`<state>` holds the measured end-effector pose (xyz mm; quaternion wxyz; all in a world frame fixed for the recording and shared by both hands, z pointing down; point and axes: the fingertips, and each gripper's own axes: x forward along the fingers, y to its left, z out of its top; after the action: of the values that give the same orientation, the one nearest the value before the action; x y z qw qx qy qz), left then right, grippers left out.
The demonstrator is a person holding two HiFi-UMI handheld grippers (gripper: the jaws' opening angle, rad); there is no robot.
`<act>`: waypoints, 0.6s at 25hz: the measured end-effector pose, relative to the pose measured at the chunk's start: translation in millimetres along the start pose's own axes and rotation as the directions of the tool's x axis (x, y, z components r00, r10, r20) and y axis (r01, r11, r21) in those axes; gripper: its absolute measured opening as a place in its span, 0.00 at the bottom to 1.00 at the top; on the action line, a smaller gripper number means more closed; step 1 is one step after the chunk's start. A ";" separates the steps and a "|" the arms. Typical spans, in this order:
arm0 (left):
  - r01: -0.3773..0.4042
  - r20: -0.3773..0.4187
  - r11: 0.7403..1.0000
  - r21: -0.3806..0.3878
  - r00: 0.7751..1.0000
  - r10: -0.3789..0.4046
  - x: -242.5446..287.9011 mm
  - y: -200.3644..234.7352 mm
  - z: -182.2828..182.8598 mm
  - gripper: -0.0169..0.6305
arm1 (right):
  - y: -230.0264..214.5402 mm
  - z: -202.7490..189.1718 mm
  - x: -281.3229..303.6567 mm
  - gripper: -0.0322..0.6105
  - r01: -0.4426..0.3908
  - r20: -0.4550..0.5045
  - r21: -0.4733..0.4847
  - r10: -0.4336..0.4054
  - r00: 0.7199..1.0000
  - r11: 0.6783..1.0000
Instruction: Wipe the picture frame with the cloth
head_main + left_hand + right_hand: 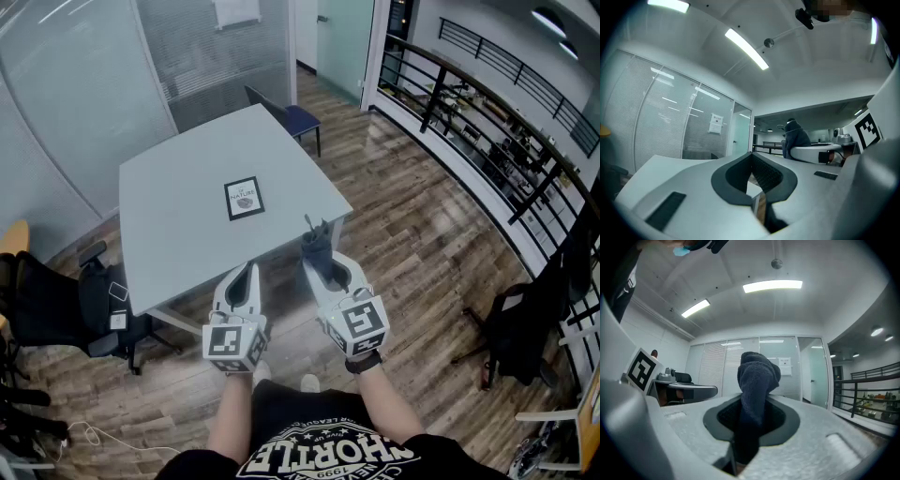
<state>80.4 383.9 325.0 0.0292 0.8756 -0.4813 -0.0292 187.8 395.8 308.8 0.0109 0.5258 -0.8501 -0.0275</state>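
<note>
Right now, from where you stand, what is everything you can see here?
table: one, pale grey, in front of the person
picture frame: one, black with a white border, flat near the table's middle
cloth: one, dark blue-grey, clamped in the right gripper
blue chair: one, at the table's far side
black chairs: two, one left of the table, one on the floor at right
railing: one, black, along the right
floor: brown wood planks
left gripper: one, white, jaws together, empty, at the table's near edge
right gripper: one, white, shut on the cloth
</note>
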 end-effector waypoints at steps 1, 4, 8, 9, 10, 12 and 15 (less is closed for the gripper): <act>-0.005 0.001 1.000 -0.004 1.000 0.005 0.2 -1.7 0.9 0.04 | -2.7 -0.6 -1.3 0.17 0.004 0.000 0.001 -0.004 1.000 1.000; -0.018 -0.001 1.000 -0.012 1.000 0.018 1.5 -5.2 0.6 0.04 | -12.6 -4.4 -4.8 0.17 0.032 -0.005 0.023 -0.031 0.999 0.999; -0.036 -0.013 0.999 -0.019 0.999 0.036 2.5 0.2 -6.2 0.04 | -22.5 -19.3 -4.4 0.17 0.076 -0.040 0.100 -0.073 0.997 0.992; -0.040 -0.015 0.999 -0.020 0.999 0.040 2.8 2.5 -8.6 0.04 | -24.0 -22.9 -3.2 0.17 0.080 -0.047 0.119 -0.075 0.996 0.990; -0.043 -0.017 0.999 -0.021 0.999 0.043 3.7 4.2 -11.0 0.04 | -25.6 -26.0 -1.7 0.17 0.081 -0.052 0.134 -0.075 0.996 0.988; -0.048 -0.023 0.999 -0.024 0.999 0.047 6.7 6.2 -15.3 0.04 | -28.8 -31.5 2.3 0.17 0.081 -0.059 0.151 -0.072 0.996 0.985; -0.055 -0.031 0.998 -0.028 0.998 0.054 15.0 12.3 -22.5 0.04 | -31.9 -40.5 13.4 0.17 0.078 -0.071 0.165 -0.067 0.995 0.983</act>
<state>79.8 365.1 348.0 0.0499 0.8618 -0.5042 -0.0223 212.2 368.2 347.2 -0.0068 0.5561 -0.8288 0.0609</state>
